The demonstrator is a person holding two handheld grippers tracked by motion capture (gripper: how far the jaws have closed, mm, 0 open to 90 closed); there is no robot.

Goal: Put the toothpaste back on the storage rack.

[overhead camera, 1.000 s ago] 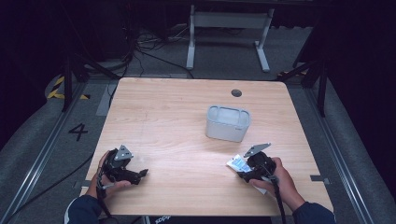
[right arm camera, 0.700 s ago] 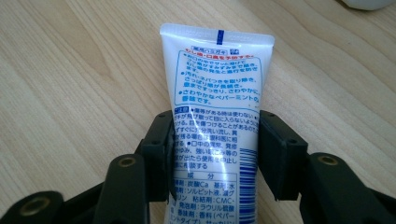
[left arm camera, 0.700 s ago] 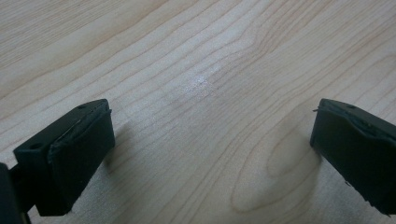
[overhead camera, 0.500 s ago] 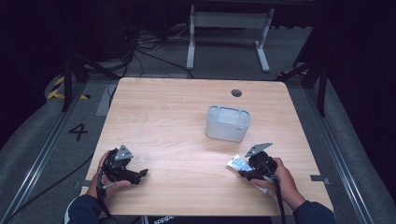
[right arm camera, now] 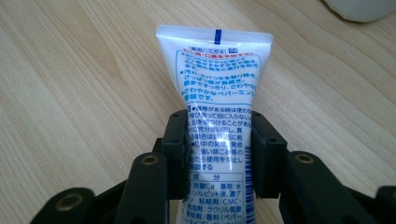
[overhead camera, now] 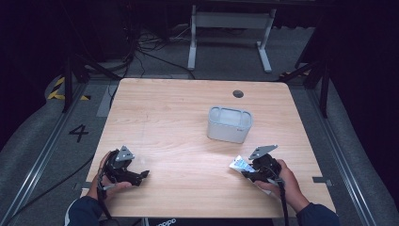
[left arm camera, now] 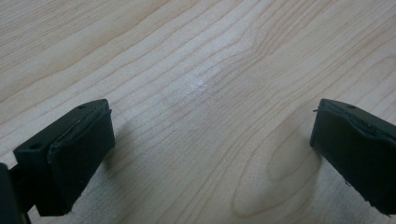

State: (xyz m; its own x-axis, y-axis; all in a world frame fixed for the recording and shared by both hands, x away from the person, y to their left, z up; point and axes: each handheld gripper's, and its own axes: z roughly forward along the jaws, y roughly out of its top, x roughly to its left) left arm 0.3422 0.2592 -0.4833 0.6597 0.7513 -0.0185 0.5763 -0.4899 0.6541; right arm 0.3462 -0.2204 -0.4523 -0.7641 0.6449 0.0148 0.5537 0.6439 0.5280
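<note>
Desk (overhead camera: 179, 113): wide bare wood centre/left. Bin (overhead camera: 229, 124) right of centre. Right hand-held gripper (right arm camera: 218, 140) clamps tube (right arm camera: 217, 88) nr front-right edge; cap end hidden. Left hand-held gripper (left arm camera: 205, 154) wide apart, nothing between, nr front-left edge.

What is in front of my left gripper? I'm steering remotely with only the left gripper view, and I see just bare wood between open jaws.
Observer: Nothing close; a grey container stands farther out, toward the right side of the table.
Operator: Is the other hand holding anything?
Observer: Yes, the right gripper is shut on a white toothpaste tube.
Operator: Which end sticks out?
Observer: The flat crimped end points away from the hand; the cap end is hidden.
</note>
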